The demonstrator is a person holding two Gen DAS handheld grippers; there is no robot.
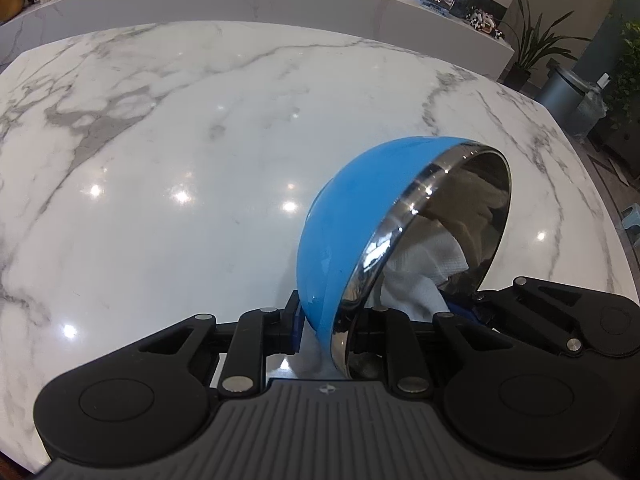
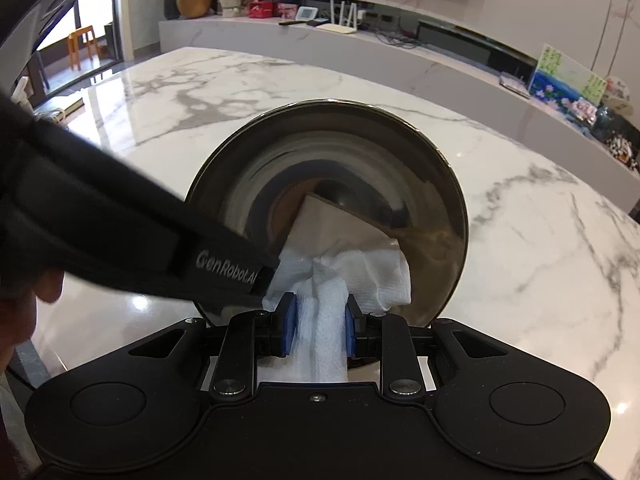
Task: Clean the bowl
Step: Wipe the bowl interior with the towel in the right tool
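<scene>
A bowl (image 1: 352,216), blue outside and shiny steel inside, is held on its side above the marble table (image 1: 160,160), its opening turned to the right. My left gripper (image 1: 332,332) is shut on the bowl's rim. In the right wrist view the bowl's steel inside (image 2: 332,168) faces me. My right gripper (image 2: 320,328) is shut on a white paper towel (image 2: 360,272) that is pressed into the lower part of the bowl. The towel also shows in the left wrist view (image 1: 416,276), inside the bowl. The left gripper's black body (image 2: 120,240) crosses the right wrist view from the left.
A long marble counter (image 2: 400,52) behind the table carries boxes, a router, pictures and ornaments. A grey bin (image 1: 564,96) and potted plants (image 1: 532,48) stand on the floor beyond the table's far right corner. The person's hand (image 2: 24,304) shows at the left edge.
</scene>
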